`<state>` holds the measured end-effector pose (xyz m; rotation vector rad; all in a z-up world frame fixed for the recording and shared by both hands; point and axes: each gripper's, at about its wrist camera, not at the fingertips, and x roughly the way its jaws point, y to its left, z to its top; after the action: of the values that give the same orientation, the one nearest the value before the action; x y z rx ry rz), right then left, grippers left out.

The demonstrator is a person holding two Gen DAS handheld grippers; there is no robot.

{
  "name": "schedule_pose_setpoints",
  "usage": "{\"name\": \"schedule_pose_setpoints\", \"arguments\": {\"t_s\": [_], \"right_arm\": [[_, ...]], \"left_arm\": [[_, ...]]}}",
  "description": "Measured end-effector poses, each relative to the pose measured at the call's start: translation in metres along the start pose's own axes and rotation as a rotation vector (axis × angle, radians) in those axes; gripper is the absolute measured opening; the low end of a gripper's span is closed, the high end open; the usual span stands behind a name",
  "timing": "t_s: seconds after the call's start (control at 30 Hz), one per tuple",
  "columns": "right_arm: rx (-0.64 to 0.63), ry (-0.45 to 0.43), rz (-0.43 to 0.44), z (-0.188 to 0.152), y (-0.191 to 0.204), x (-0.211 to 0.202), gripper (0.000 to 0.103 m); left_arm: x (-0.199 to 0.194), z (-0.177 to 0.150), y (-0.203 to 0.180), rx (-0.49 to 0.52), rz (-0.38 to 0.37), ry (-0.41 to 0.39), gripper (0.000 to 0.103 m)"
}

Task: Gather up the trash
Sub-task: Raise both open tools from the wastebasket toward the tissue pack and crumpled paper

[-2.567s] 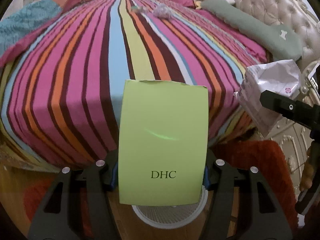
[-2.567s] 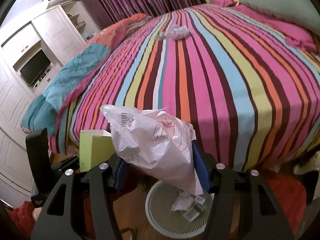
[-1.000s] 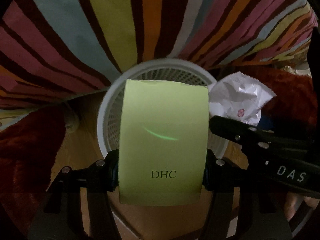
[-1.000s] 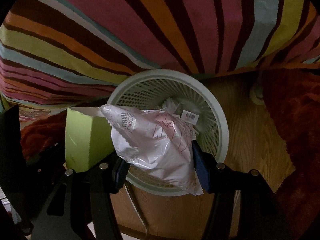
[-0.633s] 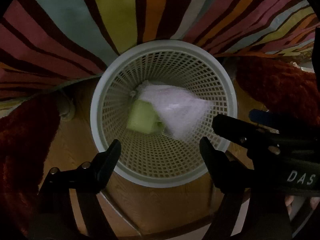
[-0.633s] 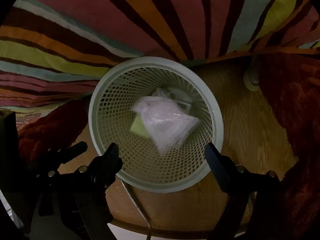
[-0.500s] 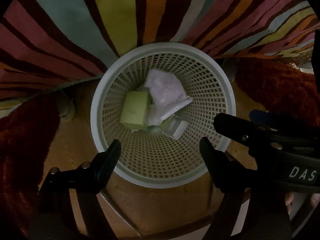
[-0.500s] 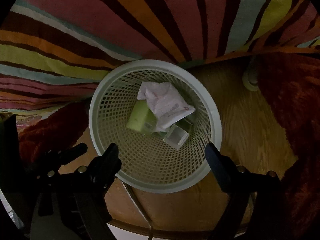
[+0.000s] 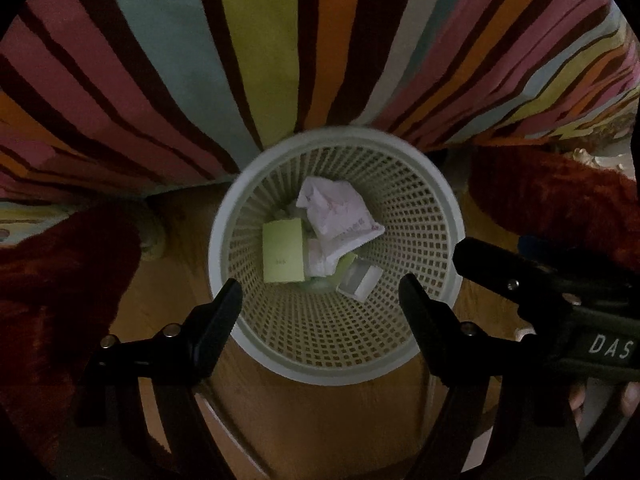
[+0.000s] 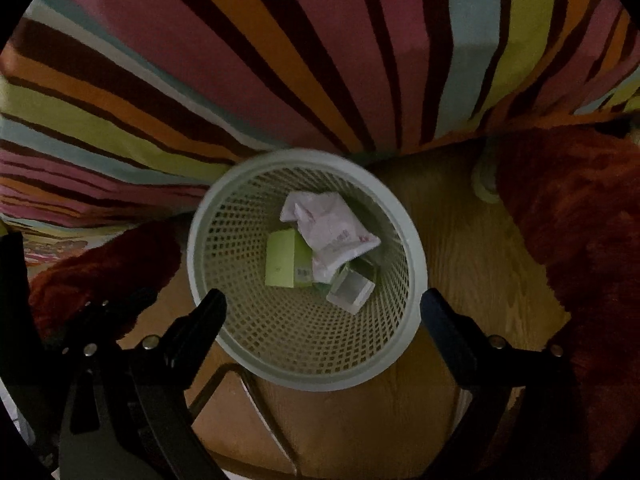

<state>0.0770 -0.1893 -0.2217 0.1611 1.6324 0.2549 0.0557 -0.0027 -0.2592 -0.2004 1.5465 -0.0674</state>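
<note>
The basket stands on the floor, just before the bed. In the basket the box lies left of the wrapper, touching it; a carton, perhaps open, lies near the wrapper. Rugs flank the basket.

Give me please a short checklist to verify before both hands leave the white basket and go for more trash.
1. Light green cardboard box lies inside the white plastic mesh basket: ok.
2. Crumpled white plastic wrapper lies inside the basket, partly over the box: ok.
3. Left tool holds nothing, with its fingers apart: ok.
4. Right tool holds nothing, and its fingers are opening: ok.
5. No trash hangs on the basket rim or lies on the visible wooden floor: ok.
6. More trash is waiting on the striped bedcover: cannot tell, only its hanging edge shows.
</note>
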Motion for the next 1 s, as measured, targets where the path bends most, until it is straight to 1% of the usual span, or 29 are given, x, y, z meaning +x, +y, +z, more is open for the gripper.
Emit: {"name": "schedule_pose_setpoints", "arguments": {"t_s": [0.1, 0.2, 0.3, 0.33, 0.43, 0.53, 0.57, 0.6, 0.63, 0.7, 0.73, 0.87, 0.93, 1.0], "right_arm": [[-0.025, -0.053, 0.003, -0.001, 0.003, -0.015, 0.093], [-0.062, -0.138, -0.001, -0.003, 0.009, -0.037, 0.093], [-0.104, -0.266, -0.011, -0.005, 0.015, -0.066, 0.093], [-0.118, -0.324, -0.021, -0.005, 0.018, -0.079, 0.095], [-0.165, -0.478, -0.048, -0.007, 0.026, -0.113, 0.095], [-0.191, -0.596, -0.027, -0.005, 0.031, -0.14, 0.095], [-0.2, -0.643, -0.029, -0.003, 0.033, -0.147, 0.095], [-0.209, -0.677, -0.032, -0.001, 0.034, -0.154, 0.095], [-0.22, -0.694, -0.018, 0.002, 0.036, -0.16, 0.095], [-0.226, -0.695, 0.017, 0.01, 0.04, -0.17, 0.095], [-0.227, -0.718, 0.04, 0.015, 0.043, -0.178, 0.095], [-0.261, -0.82, 0.057, 0.029, 0.055, -0.206, 0.095], [-0.273, -0.853, 0.057, 0.037, 0.062, -0.218, 0.095], [-0.273, -0.872, 0.065, 0.05, 0.063, -0.233, 0.096]], "left_arm": [[-0.018, -0.002, 0.001, -0.006, 0.006, -0.054, 0.079], [-0.036, -0.005, 0.002, -0.012, -0.004, -0.118, 0.079], [-0.059, -0.007, 0.0, -0.009, -0.009, -0.196, 0.079], [-0.069, -0.008, -0.001, -0.003, -0.012, -0.232, 0.079], [-0.09, -0.011, -0.005, 0.015, -0.019, -0.316, 0.079], [-0.114, -0.01, -0.006, 0.031, -0.022, -0.406, 0.079], [-0.126, -0.007, -0.005, 0.03, -0.02, -0.449, 0.079], [-0.133, -0.005, -0.004, 0.027, -0.019, -0.471, 0.079], [-0.14, -0.002, -0.003, 0.022, -0.022, -0.494, 0.079], [-0.159, 0.006, 0.0, 0.008, -0.025, -0.555, 0.079], [-0.169, 0.012, 0.001, 0.004, -0.021, -0.584, 0.079], [-0.201, 0.035, 0.002, 0.005, 0.011, -0.669, 0.079], [-0.216, 0.051, 0.002, 0.0, 0.032, -0.711, 0.079], [-0.229, 0.062, 0.005, -0.009, 0.037, -0.742, 0.079]]}}
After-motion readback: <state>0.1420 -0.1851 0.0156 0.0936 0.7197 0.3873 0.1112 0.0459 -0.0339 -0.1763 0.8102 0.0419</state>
